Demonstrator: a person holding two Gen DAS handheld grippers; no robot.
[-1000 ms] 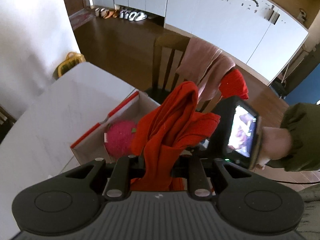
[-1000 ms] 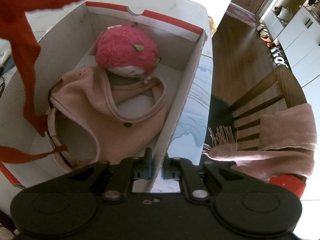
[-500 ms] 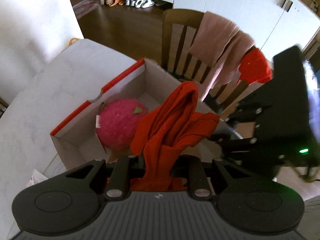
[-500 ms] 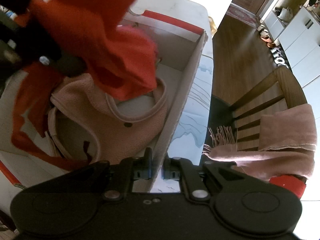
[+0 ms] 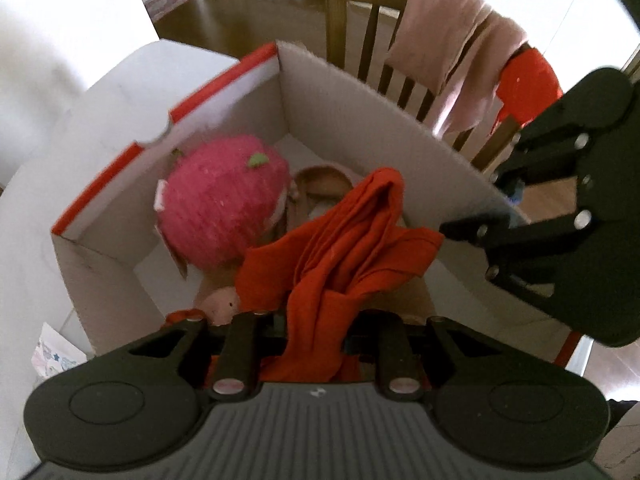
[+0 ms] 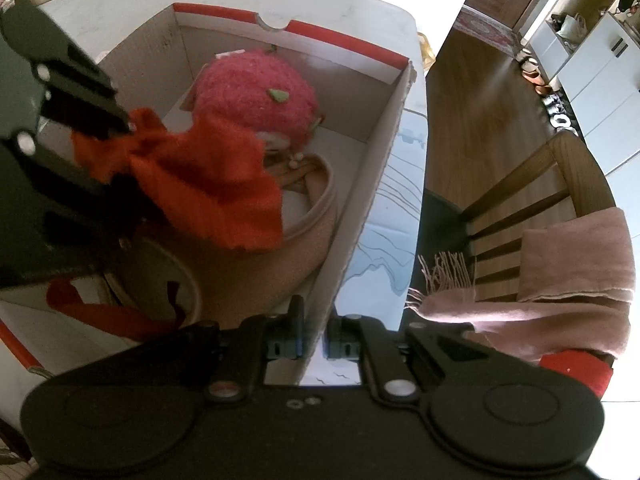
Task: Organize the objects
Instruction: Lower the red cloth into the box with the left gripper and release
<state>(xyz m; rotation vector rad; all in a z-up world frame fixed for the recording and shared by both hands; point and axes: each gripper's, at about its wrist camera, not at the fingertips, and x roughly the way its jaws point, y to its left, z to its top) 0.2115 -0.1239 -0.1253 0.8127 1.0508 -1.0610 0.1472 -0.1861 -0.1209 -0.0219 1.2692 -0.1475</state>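
Left wrist: red cloth (image 5: 344,248) clamped between the left fingers (image 5: 240,344), inside the box (image 5: 360,96).

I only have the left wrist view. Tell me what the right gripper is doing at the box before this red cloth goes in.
Observer: The right gripper is shut on the cardboard box, clamping its long wall with one finger inside and one outside.
Operator: Report what lies under the red cloth.
Observer: The red cloth hangs over a beige bonnet that fills the near half of the box, next to the pink knit hat.
Operator: Check for loose ends.
Observer: A red strap trails low near the box's near corner.
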